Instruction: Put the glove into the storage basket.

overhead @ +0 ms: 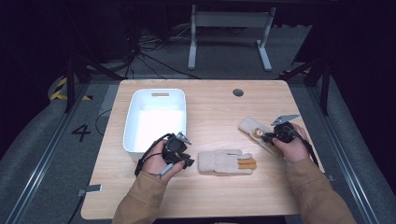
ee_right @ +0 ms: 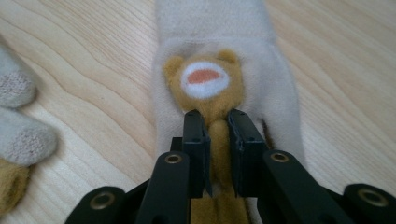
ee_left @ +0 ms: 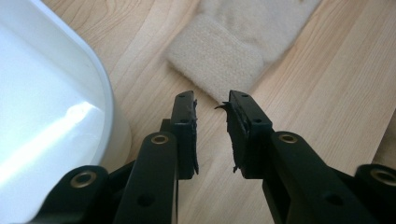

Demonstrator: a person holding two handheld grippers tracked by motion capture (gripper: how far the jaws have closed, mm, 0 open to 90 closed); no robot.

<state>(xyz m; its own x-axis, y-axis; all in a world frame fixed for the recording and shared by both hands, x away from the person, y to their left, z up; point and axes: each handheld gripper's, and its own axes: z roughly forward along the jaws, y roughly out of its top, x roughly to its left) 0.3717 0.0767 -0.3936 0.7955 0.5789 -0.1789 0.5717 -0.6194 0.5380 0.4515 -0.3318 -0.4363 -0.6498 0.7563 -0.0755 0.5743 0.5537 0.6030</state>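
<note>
A cream knitted glove with a tan bear face (ee_right: pixel 205 84), white muzzle, orange mouth. A second cream knitted glove with mustard-tan fingers (overhead: pixel 226 162). A glossy white plastic bin (overhead: pixel 135 109). A pale wood-grain table (overhead: pixel 215 107). Two black grippers.

Cream knitted glove with a brown plush bear face (ee_right: pixel 205 81): lies flat on the light wooden tabletop (overhead: pixel 210 112), right of centre, set diagonally. The bear's white muzzle with an orange mouth faces up.

Second cream knitted glove with brown fingertips (overhead: pixel 227 162): lies flat near the table's front edge, ribbed cuff toward the left, fingers toward the right. The two gloves lie apart.
</note>
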